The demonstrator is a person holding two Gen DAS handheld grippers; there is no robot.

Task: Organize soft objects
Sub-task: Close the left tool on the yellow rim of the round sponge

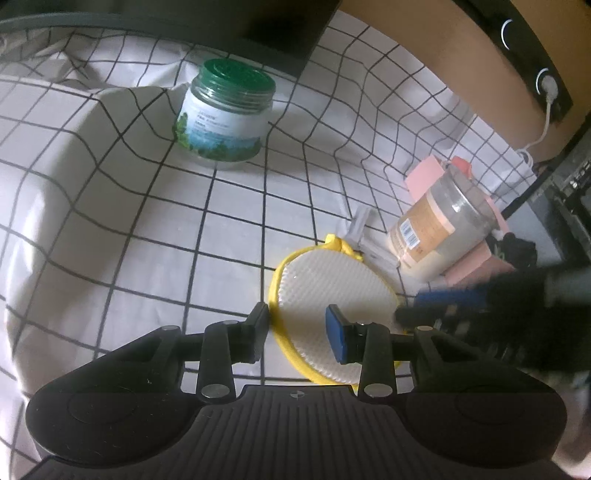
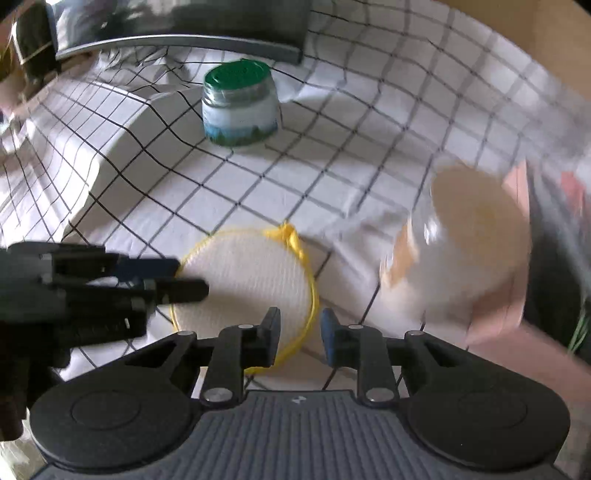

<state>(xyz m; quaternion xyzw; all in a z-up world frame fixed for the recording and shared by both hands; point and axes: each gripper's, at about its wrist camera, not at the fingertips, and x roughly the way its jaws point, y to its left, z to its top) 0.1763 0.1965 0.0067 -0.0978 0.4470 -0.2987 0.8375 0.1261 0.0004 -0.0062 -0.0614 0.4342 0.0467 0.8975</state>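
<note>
A round white pad with a yellow rim [image 1: 328, 299] lies flat on the checked cloth [image 1: 147, 229]. My left gripper [image 1: 298, 332] is open, its jaws straddling the pad's near left edge. In the right wrist view the same pad [image 2: 255, 280] lies ahead. My right gripper [image 2: 300, 338] is open over the pad's near right rim. The left gripper [image 2: 184, 277] reaches in from the left over the pad's left edge. The right gripper [image 1: 436, 306] shows blurred at the pad's right edge in the left wrist view.
A green-lidded jar [image 1: 225, 114] stands upright further back, also in the right wrist view [image 2: 240, 107]. A clear jar with a tan label [image 1: 439, 225] lies tipped on a pink object [image 1: 476, 266] at right, blurred in the right wrist view [image 2: 461, 251]. A dark box [image 1: 288, 33] sits behind.
</note>
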